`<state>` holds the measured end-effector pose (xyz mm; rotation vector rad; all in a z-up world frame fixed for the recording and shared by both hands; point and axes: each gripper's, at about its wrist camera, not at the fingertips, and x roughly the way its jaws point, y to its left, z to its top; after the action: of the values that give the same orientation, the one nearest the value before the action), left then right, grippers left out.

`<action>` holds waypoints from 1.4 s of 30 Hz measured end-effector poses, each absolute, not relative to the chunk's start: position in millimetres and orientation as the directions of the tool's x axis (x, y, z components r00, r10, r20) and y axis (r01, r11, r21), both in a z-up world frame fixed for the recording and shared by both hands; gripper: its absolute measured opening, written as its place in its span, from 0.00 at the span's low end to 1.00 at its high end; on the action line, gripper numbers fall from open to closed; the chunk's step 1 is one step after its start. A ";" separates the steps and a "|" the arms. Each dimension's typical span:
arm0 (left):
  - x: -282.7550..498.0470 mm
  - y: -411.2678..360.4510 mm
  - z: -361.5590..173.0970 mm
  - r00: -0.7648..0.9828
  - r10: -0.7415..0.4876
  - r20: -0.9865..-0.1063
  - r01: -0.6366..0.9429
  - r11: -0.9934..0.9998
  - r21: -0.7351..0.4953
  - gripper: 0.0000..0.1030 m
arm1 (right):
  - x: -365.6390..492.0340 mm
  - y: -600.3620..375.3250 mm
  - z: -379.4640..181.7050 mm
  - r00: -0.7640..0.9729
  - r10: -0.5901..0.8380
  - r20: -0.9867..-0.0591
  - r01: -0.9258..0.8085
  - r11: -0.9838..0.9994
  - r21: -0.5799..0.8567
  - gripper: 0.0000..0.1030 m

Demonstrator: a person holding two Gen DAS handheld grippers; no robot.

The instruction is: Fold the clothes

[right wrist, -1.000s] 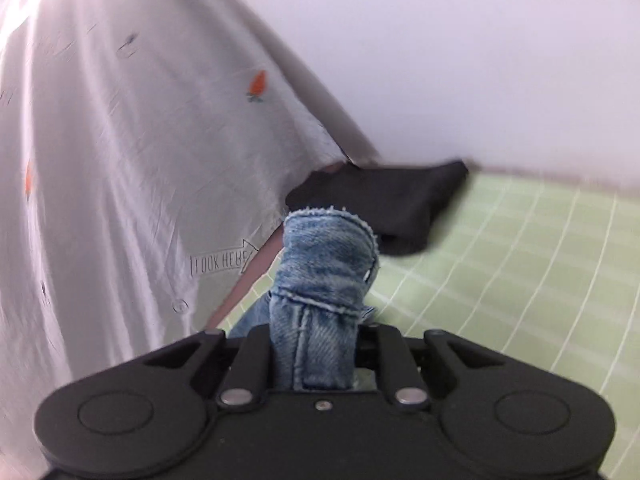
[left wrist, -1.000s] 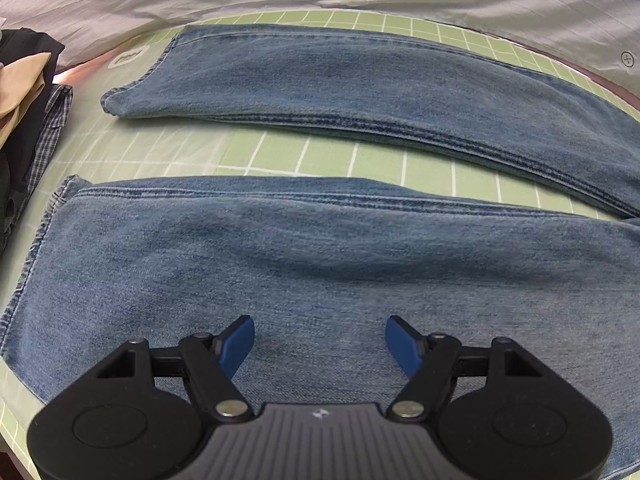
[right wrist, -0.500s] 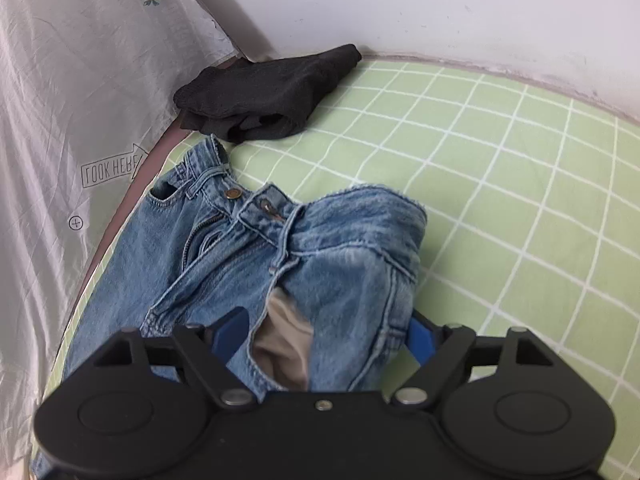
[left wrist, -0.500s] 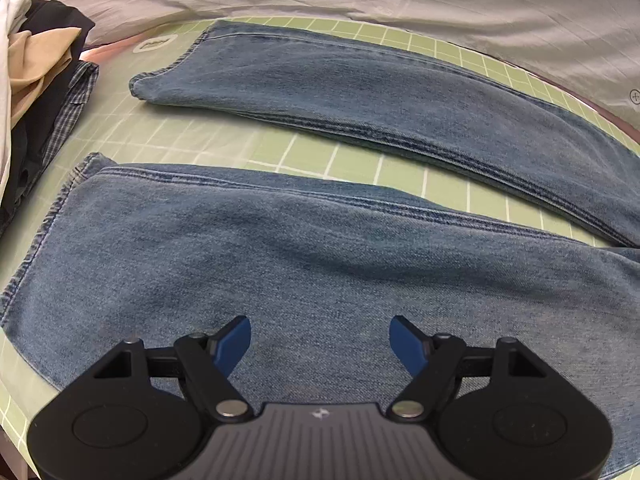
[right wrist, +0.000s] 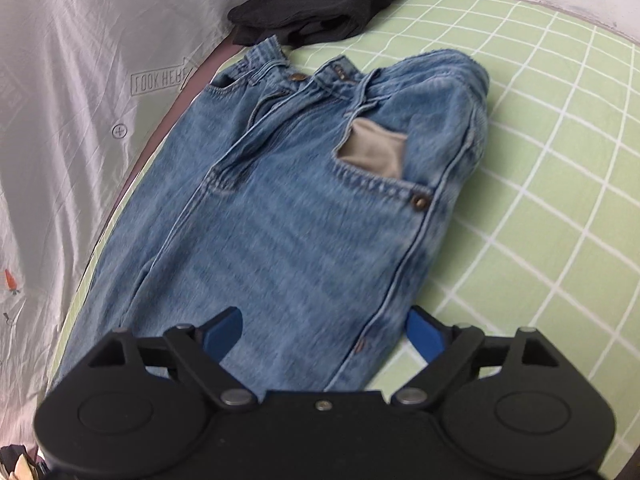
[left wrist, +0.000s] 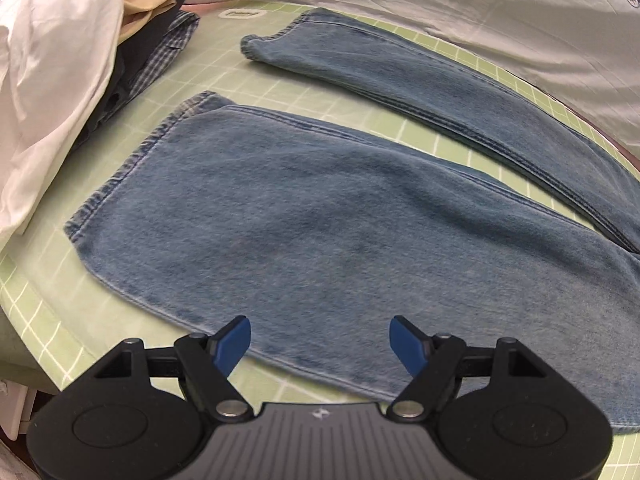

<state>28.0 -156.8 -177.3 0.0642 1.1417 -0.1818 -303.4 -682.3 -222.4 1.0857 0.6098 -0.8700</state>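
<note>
Jeans (left wrist: 340,232) flat on green grid mat (right wrist: 560,184) — legs spread apart, waistband near black garment (right wrist: 320,8). Left gripper (left wrist: 320,344) jaws apart above near leg; right gripper (right wrist: 322,330) jaws apart over hip — neither grips anything.

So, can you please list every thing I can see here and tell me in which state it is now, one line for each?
Jeans: spread flat on the green grid mat, legs apart, not folded, pocket lining showing.
Left gripper: open, over the near leg, holding nothing.
Right gripper: open, over the hip part, holding nothing.
Black garment: crumpled beyond the waistband.
Clothes pile: heaped, unfolded, beside the leg hems.
</note>
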 end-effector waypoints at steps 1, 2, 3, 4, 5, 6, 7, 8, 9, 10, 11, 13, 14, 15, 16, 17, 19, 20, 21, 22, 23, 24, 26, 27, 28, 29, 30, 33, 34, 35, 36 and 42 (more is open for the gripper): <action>31.4 -145.1 -177.2 0.400 -0.112 -0.910 0.163 0.985 -0.049 0.75 | -299.0 -675.1 -223.0 0.538 -0.297 -0.789 0.843 0.202 0.499 0.91; 34.8 -133.3 -177.0 0.397 -0.113 -0.911 0.149 0.987 -0.058 0.75 | -294.5 -667.9 -223.6 0.540 -0.294 -0.789 0.842 0.201 0.501 0.91; 38.3 -120.6 -176.6 0.396 -0.121 -0.910 0.133 0.988 -0.073 0.75 | -289.2 -660.1 -223.9 0.541 -0.289 -0.789 0.841 0.205 0.501 0.91; 41.8 -108.0 -176.1 0.395 -0.128 -0.910 0.117 0.989 -0.088 0.75 | -283.5 -651.7 -223.5 0.540 -0.288 -0.791 0.841 0.212 0.497 0.91; 45.4 -95.6 -175.9 0.394 -0.136 -0.909 0.101 0.989 -0.104 0.75 | -277.7 -643.3 -223.0 0.538 -0.287 -0.792 0.842 0.220 0.493 0.92; 49.5 -83.9 -176.7 0.390 -0.143 -0.910 0.082 0.989 -0.120 0.75 | -271.2 -634.5 -222.5 0.533 -0.288 -0.796 0.845 0.227 0.484 0.93; 52.8 -72.3 -178.7 0.386 -0.148 -0.911 0.063 0.989 -0.134 0.75 | -265.5 -626.6 -222.1 0.527 -0.290 -0.799 0.848 0.231 0.476 0.94; 56.0 -60.6 -180.8 0.383 -0.154 -0.911 0.044 0.988 -0.149 0.75 | -260.3 -619.0 -222.0 0.526 -0.288 -0.800 0.849 0.233 0.475 0.95; 58.9 -49.0 -183.3 0.380 -0.163 -0.911 0.027 0.986 -0.165 0.75 | -256.1 -611.8 -222.1 0.530 -0.285 -0.798 0.847 0.229 0.480 0.97; 62.6 -38.5 -185.8 0.373 -0.172 -0.912 0.011 0.983 -0.181 0.75 | -252.5 -604.3 -222.3 0.537 -0.284 -0.794 0.843 0.223 0.490 0.98; 66.2 -28.3 -188.3 0.366 -0.180 -0.913 -0.005 0.981 -0.195 0.75 | -249.7 -597.3 -222.5 0.541 -0.287 -0.791 0.840 0.221 0.495 0.98; 71.2 -11.7 -193.4 0.354 -0.189 -0.916 -0.027 0.977 -0.212 0.75 | -243.9 -583.3 -222.8 0.548 -0.292 -0.784 0.836 0.217 0.503 0.98; 73.7 -5.3 -196.0 0.346 -0.192 -0.918 -0.033 0.976 -0.217 0.75 | -240.6 -576.5 -222.7 0.542 -0.298 -0.786 0.840 0.218 0.496 0.98; 76.9 0.6 -199.4 0.338 -0.199 -0.920 -0.038 0.974 -0.224 0.75 | -238.1 -571.2 -222.3 0.537 -0.302 -0.788 0.843 0.218 0.491 0.98; 80.1 5.9 -202.4 0.332 -0.205 -0.921 -0.042 0.972 -0.231 0.75 | -236.0 -565.8 -222.1 0.535 -0.306 -0.787 0.845 0.215 0.490 0.99; 83.5 7.7 -203.0 0.337 -0.210 -0.918 -0.037 0.971 -0.236 0.75 | -233.9 -560.3 -221.9 0.533 -0.311 -0.787 0.846 0.213 0.489 0.99; 90.5 11.1 -204.0 0.345 -0.218 -0.913 -0.027 0.970 -0.242 0.76 | -230.0 -550.7 -221.6 0.528 -0.321 -0.786 0.849 0.206 0.487 0.99; 94.7 10.2 -203.4 0.351 -0.209 -0.913 -0.017 0.973 -0.229 0.76 | -228.1 -546.5 -221.6 0.526 -0.327 -0.785 0.851 0.202 0.486 0.99; 98.8 9.3 -203.1 0.356 -0.201 -0.913 -0.008 0.976 -0.218 0.76 | -226.4 -543.5 -221.9 0.522 -0.332 -0.786 0.853 0.200 0.482 0.99; 102.2 8.4 -203.9 0.355 -0.199 -0.913 -0.004 0.977 -0.215 0.76 | -225.5 -541.0 -221.8 0.518 -0.336 -0.786 0.855 0.197 0.479 0.99; 105.5 7.8 -204.6 0.356 -0.199 -0.913 0.000 0.977 -0.213 0.76 | -225.2 -539.7 -221.7 0.516 -0.339 -0.787 0.857 0.193 0.478 0.99; 107.6 7.9 -205.2 0.359 -0.204 -0.911 -0.002 0.976 -0.219 0.76 | -225.1 -538.8 -221.5 0.514 -0.342 -0.787 0.858 0.189 0.478 0.99; 109.7 7.1 -204.7 0.370 -0.202 -0.907 -0.008 0.975 -0.221 0.76 | -230.5 -544.7 -222.4 0.525 -0.349 -0.776 0.850 0.165 0.501 0.99; 108.9 6.5 -204.9 0.377 -0.197 -0.905 -0.015 0.976 -0.219 0.76 | -233.2 -547.7 -222.9 0.531 -0.353 -0.771 0.845 0.153 0.512 1.00; 108.2 6.0 -205.1 0.384 -0.193 -0.903 -0.022 0.976 -0.218 0.76 | -235.9 -550.7 -223.3 0.536 -0.357 -0.765 0.840 0.141 0.523 1.00; 107.4 5.4 -205.2 0.390 -0.188 -0.901 -0.029 0.976 -0.216 0.76 | -238.6 -553.6 -223.8 0.542 -0.360 -0.759 0.835 0.129 0.534 1.00; 106.7 4.9 -205.4 0.397 -0.183 -0.900 -0.036 0.976 -0.214 0.76 | -241.2 -556.6 -224.2 0.547 -0.364 -0.754 0.830 0.118 0.545 1.00; 102.2 6.6 -205.6 0.424 -0.182 -0.887 -0.080 0.968 -0.237 0.76 | -249.3 -565.4 -225.6 0.562 -0.376 -0.737 0.812 0.082 0.578 1.00; 100.5 7.1 -205.6 0.434 -0.182 -0.882 -0.096 0.964 -0.246 0.75 | -252.0 -568.4 -226.1 0.567 -0.381 -0.731 0.806 0.071 0.588 1.00; 99.6 6.6 -205.6 0.445 -0.173 -0.879 -0.109 0.963 -0.245 0.73 | -254.7 -571.4 -226.5 0.571 -0.385 -0.725 0.799 0.059 0.598 1.00; 98.8 5.1 -205.1 0.450 -0.155 -0.879 -0.119 0.966 -0.231 0.71 | -257.4 -574.3 -227.0 0.576 -0.389 -0.719 0.792 0.047 0.609 1.00; 91.2 -4.4 -202.1 0.468 -0.074 -0.880 -0.199 0.962 -0.187 0.35 | -273.7 -609.4 -226.3 0.528 -0.447 -0.722 0.813 0.020 0.581 0.99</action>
<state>91.2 -4.4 -202.1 -0.2802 1.0845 0.0776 -273.7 -609.4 -226.3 1.1888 0.3846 -1.0151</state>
